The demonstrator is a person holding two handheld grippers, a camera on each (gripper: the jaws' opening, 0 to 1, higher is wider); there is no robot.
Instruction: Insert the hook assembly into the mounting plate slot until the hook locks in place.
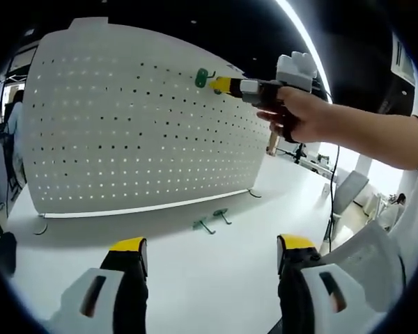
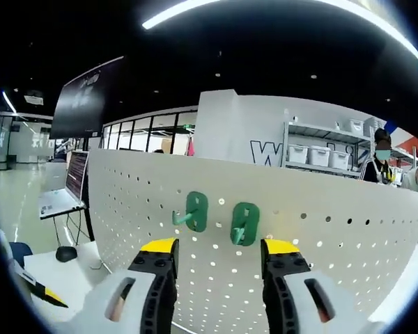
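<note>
A white pegboard (image 1: pixel 125 132) stands upright on the white table (image 1: pixel 195 278). One green hook (image 1: pixel 200 76) sits near its top edge, and my right gripper (image 1: pixel 224 85), held in a person's hand, has its yellow tips close against the board just right of that hook. In the right gripper view, two green hooks (image 2: pixel 196 211) (image 2: pixel 244 223) hang side by side on the pegboard (image 2: pixel 334 229), just beyond my open right gripper (image 2: pixel 220 246). Two more green hooks (image 1: pixel 203 225) (image 1: pixel 223 216) lie on the table before the board. My left gripper (image 1: pixel 212 243) is open and holds nothing.
The board rests on small feet (image 1: pixel 40 226) (image 1: pixel 254 193). A cable (image 1: pixel 332 188) hangs from the right gripper. Behind the board are a desk with a laptop (image 2: pixel 56 202) and a mouse (image 2: pixel 66 254), shelves with bins (image 2: pixel 320 153) and a person (image 2: pixel 382 163).
</note>
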